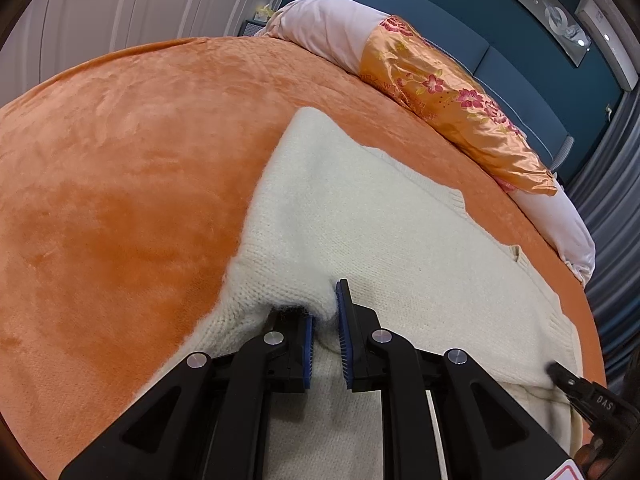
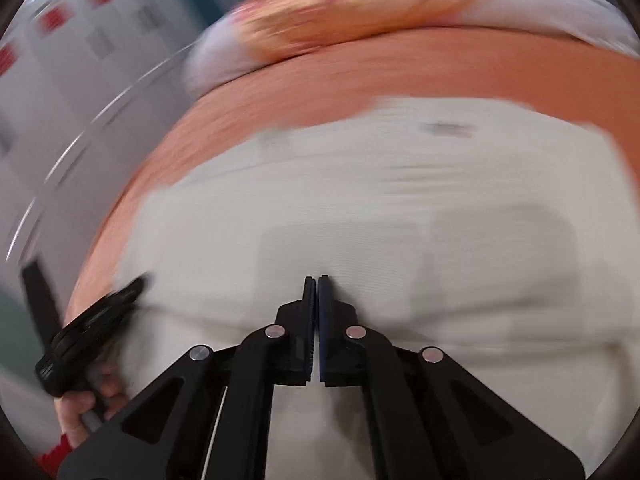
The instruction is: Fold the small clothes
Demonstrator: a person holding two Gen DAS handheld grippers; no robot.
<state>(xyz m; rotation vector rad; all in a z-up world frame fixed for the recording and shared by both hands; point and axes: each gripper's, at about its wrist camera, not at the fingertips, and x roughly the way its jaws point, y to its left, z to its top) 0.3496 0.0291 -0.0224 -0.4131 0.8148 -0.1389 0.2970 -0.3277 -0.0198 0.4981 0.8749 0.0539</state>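
Note:
A cream knit sweater (image 1: 360,208) lies spread on the orange bedspread (image 1: 120,160). My left gripper (image 1: 325,312) has its jaws slightly apart with a raised fold of the sweater's edge bunched between them and over the left finger. In the right wrist view, which is motion-blurred, my right gripper (image 2: 317,292) is shut with nothing visible between its pads, just above the sweater (image 2: 360,200). The right gripper's tip also shows at the lower right of the left wrist view (image 1: 560,376), touching the sweater. The left gripper shows at the lower left of the right wrist view (image 2: 100,320).
A long pillow with an orange floral cover (image 1: 440,92) lies along the far side of the bed against a dark blue headboard (image 1: 460,32). White wardrobe doors (image 1: 120,12) stand beyond the bed. The bed edge falls away at right near grey curtains (image 1: 612,216).

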